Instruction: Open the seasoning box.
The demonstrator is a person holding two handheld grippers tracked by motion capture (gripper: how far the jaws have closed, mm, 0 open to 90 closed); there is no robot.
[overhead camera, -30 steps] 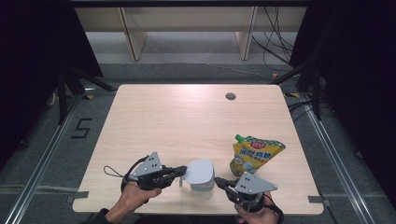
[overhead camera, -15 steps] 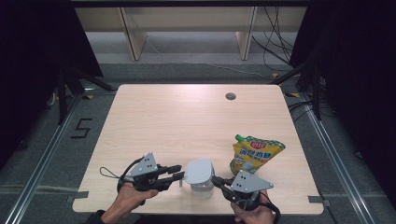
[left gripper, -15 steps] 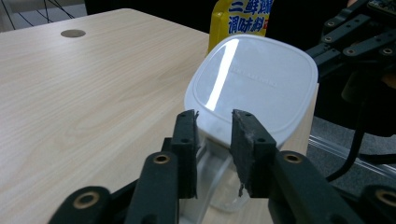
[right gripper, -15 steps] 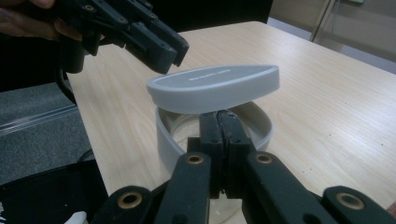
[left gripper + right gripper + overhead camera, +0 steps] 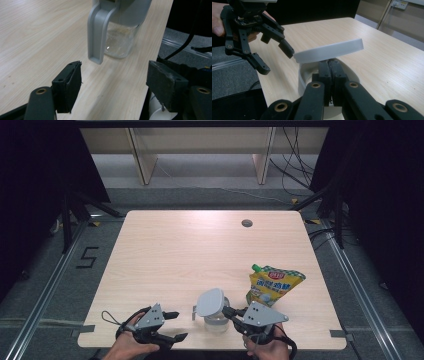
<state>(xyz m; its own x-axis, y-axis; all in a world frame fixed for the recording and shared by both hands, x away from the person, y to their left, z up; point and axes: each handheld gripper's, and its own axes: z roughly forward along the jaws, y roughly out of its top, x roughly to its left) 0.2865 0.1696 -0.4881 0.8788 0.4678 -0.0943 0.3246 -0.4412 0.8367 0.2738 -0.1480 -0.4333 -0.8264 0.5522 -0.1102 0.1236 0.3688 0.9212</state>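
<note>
A clear jug (image 5: 214,322) with a grey handle (image 5: 98,32) stands near the table's front edge. Its grey lid (image 5: 210,301) is tilted up off the rim. My right gripper (image 5: 228,312) comes in from the jug's right, and in the right gripper view its jaws (image 5: 329,65) are pressed together at the lid's (image 5: 329,51) underside edge, holding it raised. My left gripper (image 5: 178,325) sits to the jug's left, a short way from the handle. Its jaws have just been opening and now stand wide apart (image 5: 116,72) with nothing between them. The right gripper view also shows the left gripper (image 5: 275,61) open.
A yellow and green pouch (image 5: 275,285) lies to the right of the jug. The wooden table (image 5: 175,250) has a small round hole (image 5: 246,223) at its far side. Its front edge runs just below both hands.
The left gripper, earlier shut on the jug's handle, has let go, opened wide and drawn back left toward the front edge. The right gripper has stayed at the lid.
</note>
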